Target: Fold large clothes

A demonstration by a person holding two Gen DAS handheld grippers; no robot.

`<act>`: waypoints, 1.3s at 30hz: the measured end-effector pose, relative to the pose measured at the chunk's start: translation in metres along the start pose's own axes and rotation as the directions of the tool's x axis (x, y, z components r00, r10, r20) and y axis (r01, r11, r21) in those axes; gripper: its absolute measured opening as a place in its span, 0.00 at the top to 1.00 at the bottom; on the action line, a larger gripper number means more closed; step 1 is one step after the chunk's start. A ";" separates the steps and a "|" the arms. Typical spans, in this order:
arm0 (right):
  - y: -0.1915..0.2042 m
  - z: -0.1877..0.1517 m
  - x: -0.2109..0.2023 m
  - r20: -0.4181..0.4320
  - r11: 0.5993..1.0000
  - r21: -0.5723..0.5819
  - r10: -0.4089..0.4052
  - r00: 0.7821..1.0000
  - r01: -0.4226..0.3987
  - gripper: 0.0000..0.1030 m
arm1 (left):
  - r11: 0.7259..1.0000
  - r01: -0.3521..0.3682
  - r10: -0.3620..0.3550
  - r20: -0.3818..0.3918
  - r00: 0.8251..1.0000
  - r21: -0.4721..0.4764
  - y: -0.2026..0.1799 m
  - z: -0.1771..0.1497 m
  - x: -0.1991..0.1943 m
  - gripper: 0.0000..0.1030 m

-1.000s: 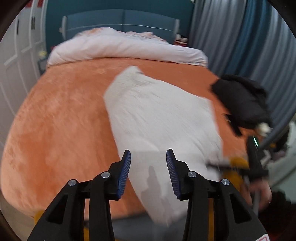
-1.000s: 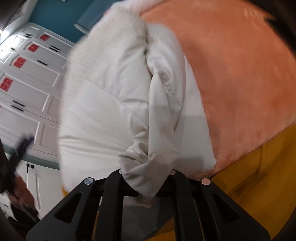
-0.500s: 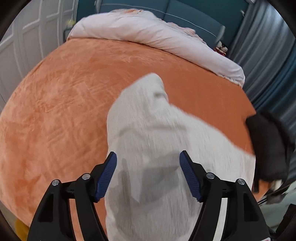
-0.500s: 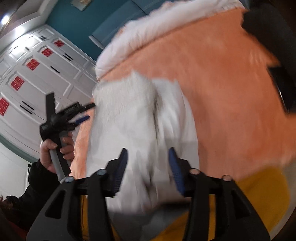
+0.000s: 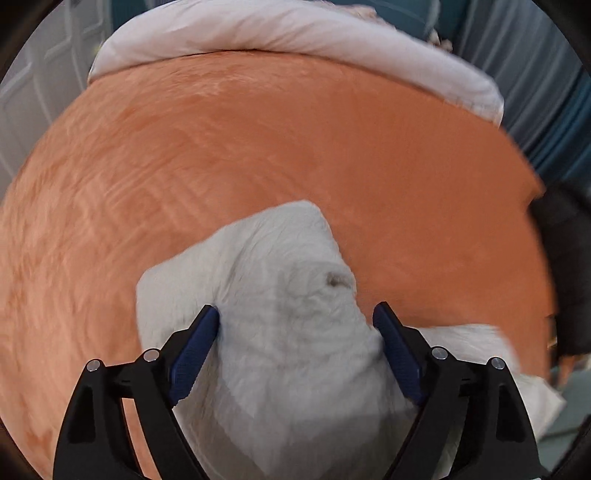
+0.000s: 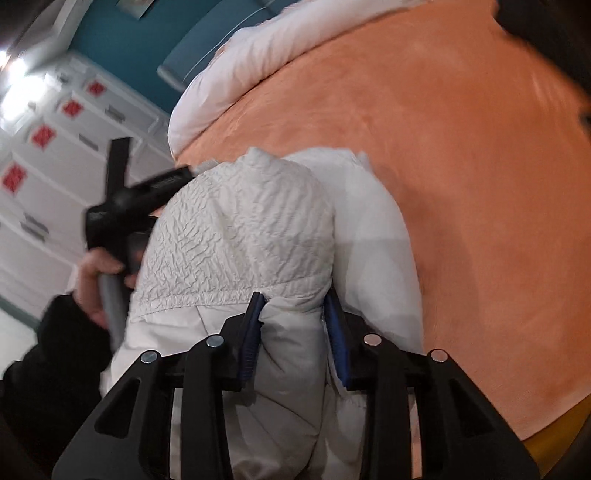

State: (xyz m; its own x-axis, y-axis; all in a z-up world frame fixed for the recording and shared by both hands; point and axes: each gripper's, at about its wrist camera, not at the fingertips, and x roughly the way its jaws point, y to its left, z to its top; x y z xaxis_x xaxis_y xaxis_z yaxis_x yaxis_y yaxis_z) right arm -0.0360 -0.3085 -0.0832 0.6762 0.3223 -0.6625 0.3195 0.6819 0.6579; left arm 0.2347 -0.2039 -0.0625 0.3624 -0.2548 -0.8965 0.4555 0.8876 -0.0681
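A white padded garment lies bunched on the orange bedspread near the bed's front edge. My left gripper is wide open, its blue pads either side of a raised hump of the cloth. In the right wrist view the same garment shows a crinkled panel and a smooth part. My right gripper is open with a fold of the smooth cloth between its pads. The left gripper and the hand holding it show at the left of that view.
A pale folded duvet lies across the head of the bed. A black garment sits at the bed's right edge. White wardrobe doors stand left, blue-grey curtains right. A yellow sheet shows under the bedspread.
My right gripper let go of the bunched cloth and opened, then moved in around a fold. My left gripper opened wider and came down over the garment. The garment went from spread to bunched.
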 end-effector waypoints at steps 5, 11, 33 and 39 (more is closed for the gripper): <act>-0.007 -0.008 0.015 0.023 0.999 0.033 0.008 1.000 -0.009 0.68 | 0.994 -0.083 0.084 -0.017 0.996 0.075 -0.018 -0.001 0.030 0.20; -0.006 0.010 -0.021 -0.004 0.995 0.092 0.039 0.999 -0.038 0.65 | 0.995 -0.071 0.067 0.064 0.996 0.065 -0.009 -0.003 -0.004 0.21; -0.042 -0.109 -0.038 -0.213 0.987 0.012 -0.156 0.965 0.163 1.00 | 0.978 -0.025 -0.017 0.199 0.980 0.208 -0.073 -0.155 -0.110 0.05; -0.010 -0.090 -0.064 -0.163 0.966 -0.104 -0.252 0.954 0.237 0.97 | 0.985 -0.088 0.056 0.212 0.976 0.145 -0.069 -0.152 -0.110 0.05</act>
State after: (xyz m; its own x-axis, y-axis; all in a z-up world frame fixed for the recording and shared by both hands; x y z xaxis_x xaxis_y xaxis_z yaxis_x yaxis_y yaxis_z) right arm -0.1426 -0.2768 -0.0797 0.4562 0.2428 -0.8561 0.3997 0.8037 0.4409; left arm 0.0403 -0.1787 -0.0257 0.5517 -0.2804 -0.7855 0.5351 0.8414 0.0755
